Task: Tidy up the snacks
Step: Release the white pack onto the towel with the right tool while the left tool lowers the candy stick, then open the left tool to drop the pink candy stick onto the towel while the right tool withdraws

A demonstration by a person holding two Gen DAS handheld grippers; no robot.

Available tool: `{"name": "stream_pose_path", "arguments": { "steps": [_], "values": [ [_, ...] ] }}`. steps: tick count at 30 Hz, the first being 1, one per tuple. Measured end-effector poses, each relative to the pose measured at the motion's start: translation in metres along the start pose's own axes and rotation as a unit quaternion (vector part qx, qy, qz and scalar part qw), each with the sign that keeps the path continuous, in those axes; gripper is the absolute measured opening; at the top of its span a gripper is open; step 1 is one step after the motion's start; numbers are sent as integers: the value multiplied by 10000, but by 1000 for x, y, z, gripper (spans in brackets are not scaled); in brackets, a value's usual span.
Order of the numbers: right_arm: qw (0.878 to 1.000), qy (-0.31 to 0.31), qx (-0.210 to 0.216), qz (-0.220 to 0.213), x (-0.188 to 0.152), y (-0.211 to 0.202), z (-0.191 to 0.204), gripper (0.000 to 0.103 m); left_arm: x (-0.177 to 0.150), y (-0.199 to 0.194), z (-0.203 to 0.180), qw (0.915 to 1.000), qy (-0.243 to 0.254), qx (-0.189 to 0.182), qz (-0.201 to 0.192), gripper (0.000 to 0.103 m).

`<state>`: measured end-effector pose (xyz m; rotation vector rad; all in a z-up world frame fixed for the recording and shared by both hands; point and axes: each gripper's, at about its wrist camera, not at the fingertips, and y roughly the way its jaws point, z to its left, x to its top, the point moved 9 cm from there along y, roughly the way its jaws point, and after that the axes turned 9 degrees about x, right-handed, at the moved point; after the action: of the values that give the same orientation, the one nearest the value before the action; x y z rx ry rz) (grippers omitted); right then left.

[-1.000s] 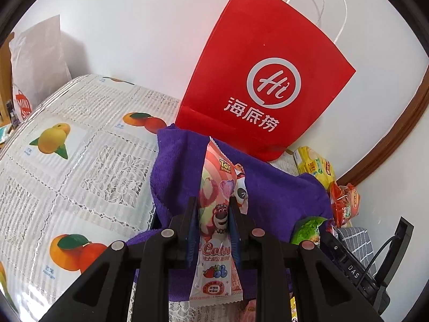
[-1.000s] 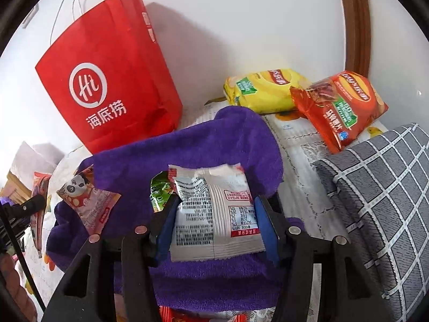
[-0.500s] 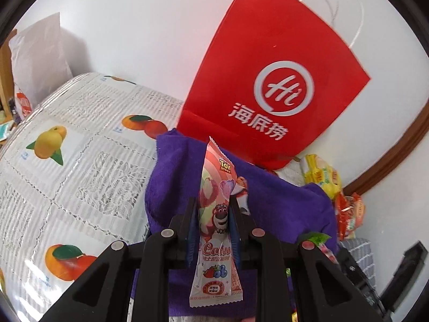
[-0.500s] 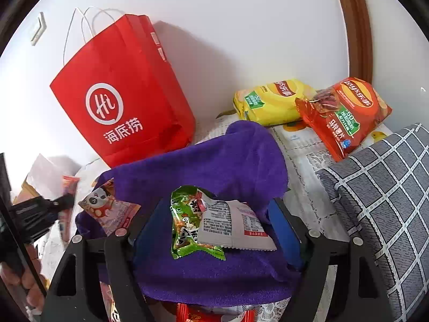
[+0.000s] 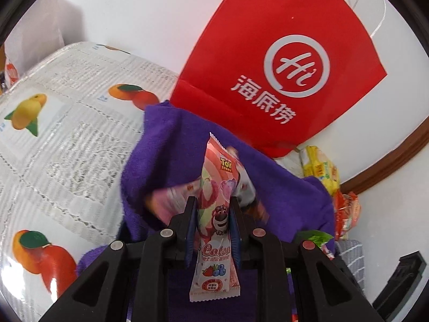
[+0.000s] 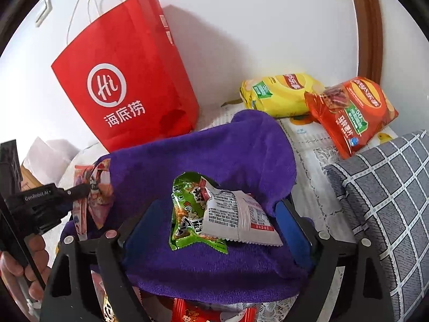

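My left gripper (image 5: 211,206) is shut on a pink Lotso snack packet (image 5: 214,177), held upright over the purple towel (image 5: 166,145). Just behind it lies a blurred panda packet (image 5: 246,187). In the right wrist view the left gripper (image 6: 77,190) is at the towel's left edge, beside that panda packet (image 6: 100,190). My right gripper (image 6: 214,222) is opening, its jaws wide. A white packet (image 6: 236,214) rests on a green packet (image 6: 185,214) between the jaws on the purple towel (image 6: 214,147); the pads touch neither.
A red paper bag (image 6: 128,88) stands against the wall behind the towel. A yellow chip bag (image 6: 278,94) and an orange chip bag (image 6: 351,112) lie at the back right. A grey checked cushion (image 6: 388,201) is on the right. A fruit-print tablecloth (image 5: 53,134) stretches left.
The right jaws opened and let go of the white packet, which now lies on the green one. The left gripper carried the pink packet forward and down toward the towel.
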<state>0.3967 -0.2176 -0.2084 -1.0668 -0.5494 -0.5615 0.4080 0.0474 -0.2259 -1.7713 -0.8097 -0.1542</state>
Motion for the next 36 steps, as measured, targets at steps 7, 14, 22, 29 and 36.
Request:
{"name": "stream_pose_path", "arguments": {
  "steps": [7,14,22,29,36],
  "values": [
    [9998,1,176,-91,3,-4,5,88,3,0,-7,9998,-27,-202,-89,22],
    [9994,117,196,-250,7,-12,2,88,1,3,-8,9999,15,-48,-116,28],
    [9989,121,105,-434,12,-24,0,88,0,-10,-13,9989,358,250,-157,49],
    [9983,98,164,-544,5,-39,9,88,-21,-28,-15,9978,639,172,-54,58],
    [9989,-351,-54,-314,-31,-68,16,86,-43,-49,-10,9938,1100,159,-83,61]
  ]
}}
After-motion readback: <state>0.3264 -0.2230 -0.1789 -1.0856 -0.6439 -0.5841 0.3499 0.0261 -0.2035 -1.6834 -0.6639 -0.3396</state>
